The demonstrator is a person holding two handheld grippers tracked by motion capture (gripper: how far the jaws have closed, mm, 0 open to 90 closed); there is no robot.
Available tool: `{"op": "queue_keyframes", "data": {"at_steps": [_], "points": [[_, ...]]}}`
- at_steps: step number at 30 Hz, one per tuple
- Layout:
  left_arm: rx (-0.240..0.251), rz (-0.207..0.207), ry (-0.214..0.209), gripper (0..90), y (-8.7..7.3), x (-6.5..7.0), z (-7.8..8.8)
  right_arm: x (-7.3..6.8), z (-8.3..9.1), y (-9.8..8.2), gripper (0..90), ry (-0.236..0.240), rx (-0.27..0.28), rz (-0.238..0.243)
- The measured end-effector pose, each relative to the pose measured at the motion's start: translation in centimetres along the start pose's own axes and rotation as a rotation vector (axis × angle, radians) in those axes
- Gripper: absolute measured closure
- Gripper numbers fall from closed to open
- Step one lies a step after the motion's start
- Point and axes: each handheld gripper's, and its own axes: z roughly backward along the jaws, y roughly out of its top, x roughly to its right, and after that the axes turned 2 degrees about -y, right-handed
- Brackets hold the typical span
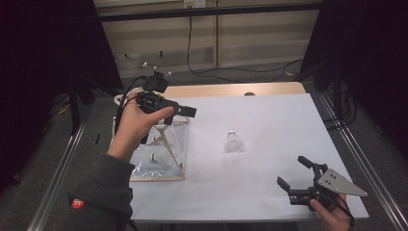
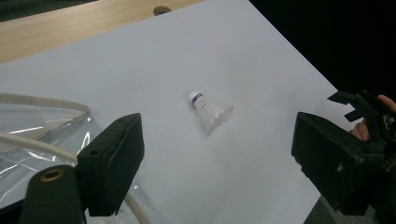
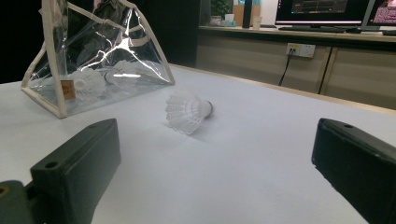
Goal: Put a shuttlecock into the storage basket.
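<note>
A white feathered shuttlecock (image 1: 233, 143) lies on its side near the middle of the smooth white table sheet (image 1: 269, 120), its flared skirt ribbed and its rounded cork tip banded in blue. It touches nothing else. The left gripper (image 1: 185, 111), matte black and blocky, is held above the clear plastic bag (image 1: 166, 154); its jaws stand wide apart with nothing between them. The bag is glossy and creased, tent-shaped, edged with cream fabric piping, and at least 2 more shuttlecocks (image 3: 88, 83) rest inside it. The right gripper (image 1: 292, 172) sits low at the near right corner of the sheet, well apart from the loose shuttlecock, its 2 jaws also spread and empty. A pale wooden tabletop edge (image 1: 231, 89) shows beyond the sheet.
</note>
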Motion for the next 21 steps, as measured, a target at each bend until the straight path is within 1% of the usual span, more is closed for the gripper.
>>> {"op": "queue_keyframes", "data": {"at_steps": [4, 7, 9, 11, 12, 15, 21], "points": [[-0.004, -0.001, -0.009, 16.3, 0.0, 0.3, -0.6, 0.0, 0.0, 0.0, 1.2, 0.001, 0.000, 0.002], [-0.012, -0.009, -0.016, 16.1, 0.0, 0.6, -1.0, 0.0, 0.0, 0.0, 1.2, 0.001, 0.000, 0.004], [-0.008, -0.007, -0.022, 15.6, 0.0, 0.8, -1.4, 0.0, 0.0, 0.0, 1.2, -0.003, -0.001, -0.001], [-0.017, -0.017, -0.025, 15.5, 0.0, 0.9, -1.6, 0.0, 0.0, 0.0, 1.2, -0.002, -0.001, 0.000], [-0.020, -0.021, -0.022, 15.2, -0.1, 1.0, -1.8, 0.0, 0.0, 0.0, 1.2, -0.002, 0.000, -0.001], [-0.023, -0.015, -0.028, 14.1, -0.2, 1.1, -2.4, 0.0, 0.0, 0.0, 1.2, 0.001, 0.000, 0.001], [-0.037, -0.031, -0.027, 12.6, -0.4, 1.4, -3.3, 0.0, 0.0, 0.0, 1.2, 0.001, 0.003, 0.002]]}}
